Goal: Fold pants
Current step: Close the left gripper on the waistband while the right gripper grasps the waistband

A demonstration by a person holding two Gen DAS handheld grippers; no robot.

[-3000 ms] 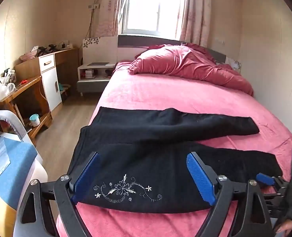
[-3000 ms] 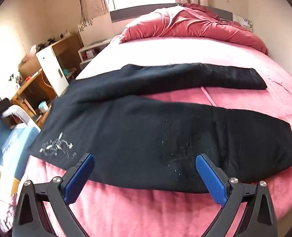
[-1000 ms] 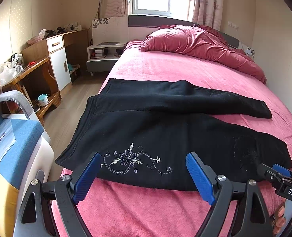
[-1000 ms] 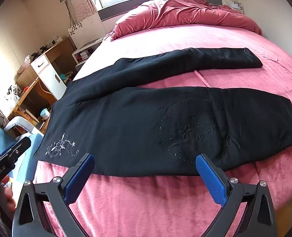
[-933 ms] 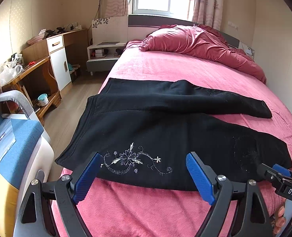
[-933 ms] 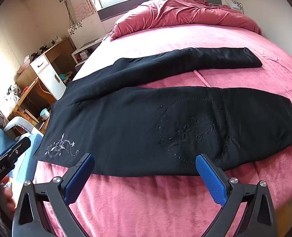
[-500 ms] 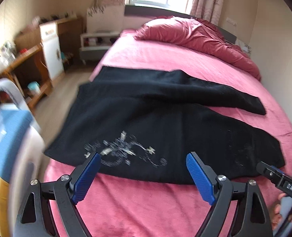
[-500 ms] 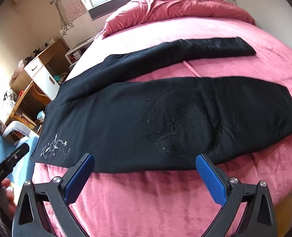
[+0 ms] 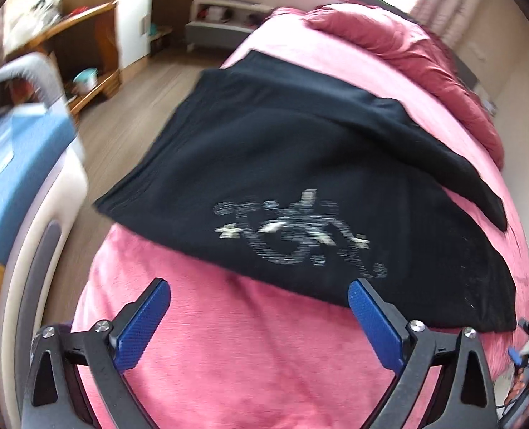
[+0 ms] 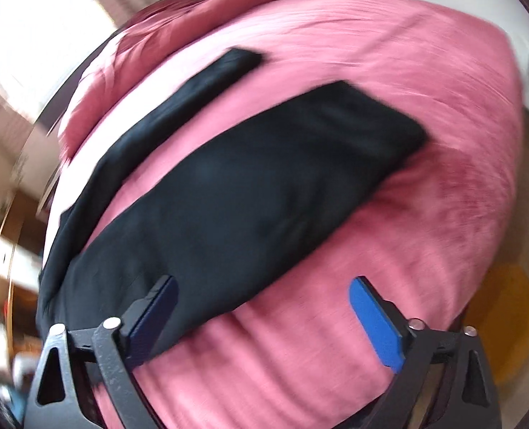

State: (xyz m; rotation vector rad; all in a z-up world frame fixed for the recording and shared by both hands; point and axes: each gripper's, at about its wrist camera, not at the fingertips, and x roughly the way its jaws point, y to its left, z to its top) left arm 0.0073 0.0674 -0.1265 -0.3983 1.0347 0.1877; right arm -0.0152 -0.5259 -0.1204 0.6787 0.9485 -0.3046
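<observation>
Blue-padded and black-framed, my left gripper (image 9: 257,316) hangs with its jaws spread wide over bare pink plush bedspread (image 9: 250,354), nothing between them. Just beyond its tips lies the near edge of the black fleece pants (image 9: 300,164), spread flat across the bed. Their blurred white embroidered floral motif (image 9: 296,232) sits just ahead of the right-hand pad (image 9: 373,325).

From my right gripper (image 10: 262,316), the jaws also stand apart and released; they have just narrowed a little, and no cloth is pinched. Its left-hand pad (image 10: 153,318) overlaps the near hem side of the pants (image 10: 250,186), while the other pad is over bare bedspread (image 10: 300,357). I cannot tell whether the pad touches the fabric. Both legs run away from the gripper, the nearer one broad, the farther one narrow, with a strip of pink showing between them.

Beyond the pants, a crumpled dusty-red quilt (image 9: 400,46) is heaped at the head of the bed. Left of the bed, over wood-look flooring (image 9: 132,82), a wooden desk's low shelf (image 9: 96,85) holds a small teal cup (image 9: 84,78). A white-doored cabinet (image 9: 133,28) stands beside it. Farther back a low grey-and-white bedside unit (image 9: 225,28) carries small items too blurred to name. Motion blur softens both views.
</observation>
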